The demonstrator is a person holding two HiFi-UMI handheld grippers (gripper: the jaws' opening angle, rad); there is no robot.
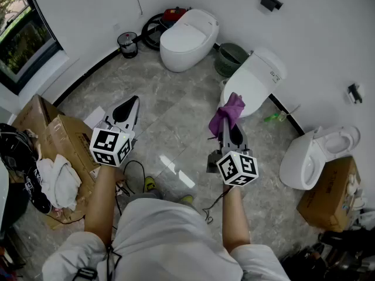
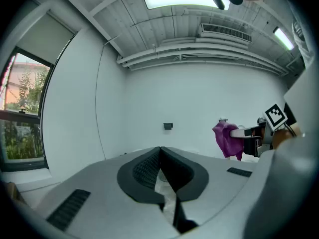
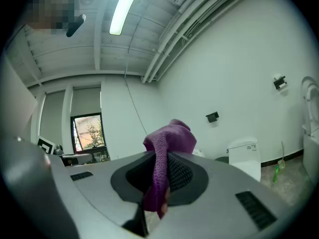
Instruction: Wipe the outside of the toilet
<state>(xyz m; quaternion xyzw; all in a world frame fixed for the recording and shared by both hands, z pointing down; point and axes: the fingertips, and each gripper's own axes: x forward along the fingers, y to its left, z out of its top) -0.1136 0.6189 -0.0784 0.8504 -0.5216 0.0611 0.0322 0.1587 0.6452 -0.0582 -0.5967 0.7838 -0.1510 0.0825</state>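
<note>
Right tool (image 3: 160,171) pinches the purple cloth (image 3: 168,138). Left tool (image 2: 160,154) is pressed together, empty. The nearest toilet (image 1: 258,78) stands ahead by the wall, apart from the cloth. Lay the cloth's loose bunch flat on the shell; grip firmly and stroke top downward.

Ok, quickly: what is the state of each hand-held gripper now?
Left hand-held gripper: closed, nothing held.
Right hand-held gripper: closed on the purple cloth.
</note>
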